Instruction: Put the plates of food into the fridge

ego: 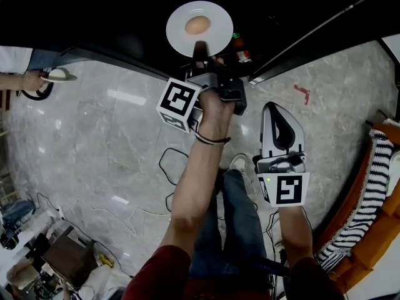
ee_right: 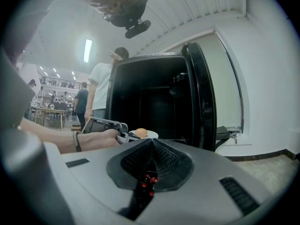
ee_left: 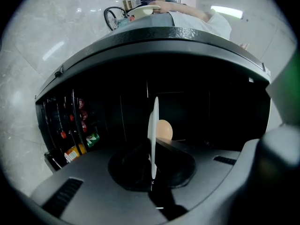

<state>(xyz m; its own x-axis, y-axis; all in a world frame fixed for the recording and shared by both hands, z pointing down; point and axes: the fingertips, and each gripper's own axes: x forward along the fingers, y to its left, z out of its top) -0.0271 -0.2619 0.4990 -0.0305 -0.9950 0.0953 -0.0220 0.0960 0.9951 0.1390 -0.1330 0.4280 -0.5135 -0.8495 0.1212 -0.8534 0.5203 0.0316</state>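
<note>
Evidently pinched plate (ego: 181,17) at its 6 o'clock rim with left gripper (ego: 200,49) fingers, at fridge (ego: 94,17) mouth, 12 o'clock. Judged stiff, breakable; loose food (ego: 198,25) rollable. Held right gripper (ego: 275,108) fingers clenched, empty, 4 o'clock.

Fisheye-bent edges; ceiling strip light (ee_right: 87,50) bright, fridge (ee_right: 150,107) interior black

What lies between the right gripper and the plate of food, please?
In the right gripper view, only the person's left hand and the left gripper, shut on the rim of the plate, lie there.
</note>
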